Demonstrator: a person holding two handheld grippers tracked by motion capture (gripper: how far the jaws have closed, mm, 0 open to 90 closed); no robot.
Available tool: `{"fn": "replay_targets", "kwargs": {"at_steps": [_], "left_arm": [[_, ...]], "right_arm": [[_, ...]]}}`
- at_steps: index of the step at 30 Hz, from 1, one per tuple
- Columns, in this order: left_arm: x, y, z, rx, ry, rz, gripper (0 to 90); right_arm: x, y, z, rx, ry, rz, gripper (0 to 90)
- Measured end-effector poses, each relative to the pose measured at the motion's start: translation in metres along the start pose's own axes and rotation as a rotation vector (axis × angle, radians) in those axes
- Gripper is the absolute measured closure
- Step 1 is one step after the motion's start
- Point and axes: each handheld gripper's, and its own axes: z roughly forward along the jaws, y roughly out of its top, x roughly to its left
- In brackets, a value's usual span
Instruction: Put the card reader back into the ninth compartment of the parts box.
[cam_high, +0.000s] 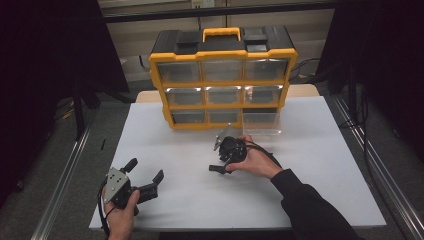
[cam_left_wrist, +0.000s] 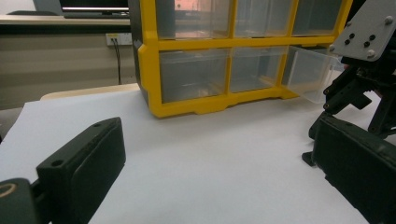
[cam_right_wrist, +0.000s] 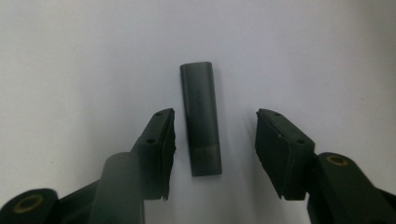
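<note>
Right hand-held gripper (cam_right_wrist: 212, 140) hangs over the counter (cam_right_wrist: 303, 51), jaws half-spread, straddling the dark grey stick (cam_right_wrist: 201, 119) without touching, lined up to pinch. Left hand-held gripper (cam_left_wrist: 210, 177) waits wide, clear.

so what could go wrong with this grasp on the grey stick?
1. In the right gripper view the grey stick lies flat on the table, nearer one of the two fingers. That finger may touch first and push or turn the stick instead of pinching it.
2. It looks thin and smooth, so it may slip out of a shallow pinch.
3. The open bottom-right drawer juts out just behind the right gripper; lifting forward could knock it.
</note>
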Motion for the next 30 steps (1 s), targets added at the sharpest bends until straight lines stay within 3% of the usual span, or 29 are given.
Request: {"fn": "replay_targets", "kwargs": {"at_steps": [6,24,30], "left_arm": [[0.0,0.0,0.0,-0.002,0.0,-0.003,2.8],[0.0,0.0,0.0,-0.003,0.0,-0.007,2.8],[0.0,0.0,0.001,-0.006,0.001,-0.007,2.8]], "right_arm": [[0.003,0.005,0.002,0.022,-0.002,-0.044,58.5],[0.003,0.013,0.005,0.091,-0.011,-0.024,72.2],[0.004,0.013,0.005,0.09,-0.014,-0.014,73.9]]}}
